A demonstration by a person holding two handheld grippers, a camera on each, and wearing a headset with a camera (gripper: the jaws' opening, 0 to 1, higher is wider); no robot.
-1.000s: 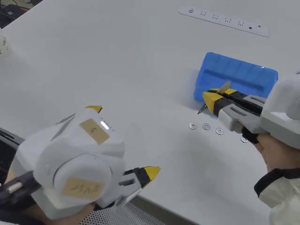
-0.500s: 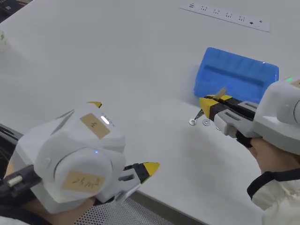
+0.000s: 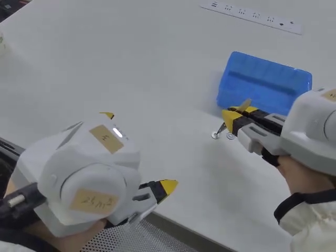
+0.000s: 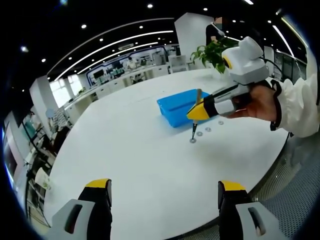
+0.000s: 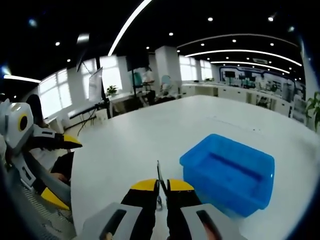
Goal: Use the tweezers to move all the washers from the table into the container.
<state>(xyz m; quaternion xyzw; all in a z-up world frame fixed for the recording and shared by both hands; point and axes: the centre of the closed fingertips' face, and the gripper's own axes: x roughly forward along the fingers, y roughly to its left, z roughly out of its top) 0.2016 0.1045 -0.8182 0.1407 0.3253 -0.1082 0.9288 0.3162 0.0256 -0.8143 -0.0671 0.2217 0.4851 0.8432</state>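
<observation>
Workbench, white table [image 3: 131, 63], seen from the headset and both gripper cameras. Item: right gripper [image 5: 159, 186], held in a hand at the right of the head view, its yellow-tipped jaws pressed together on a pair of tweezers [image 5: 158, 172]. The tweezers point down and forward, their tips low over the table at the end of a short row of washers. Item: washers, small metal rings lying flat on the table just in front of the container; four can be counted in the left gripper view, the end washer [image 4: 192, 141] directly under the tweezer tips, the other three [image 4: 208, 129] trailing off toward the hand. Whether the tips touch the end washer cannot be told. Item: container [image 3: 265, 84], a blue rectangular plastic tray, standing just beyond the washers; no contents can be made out inside it. Item: left gripper [image 4: 164, 185], held near the table's front edge and well apart from the washers, jaws spread wide with nothing between them. Item: white power strip [image 3: 252, 18], lying at the far side of the table.
</observation>
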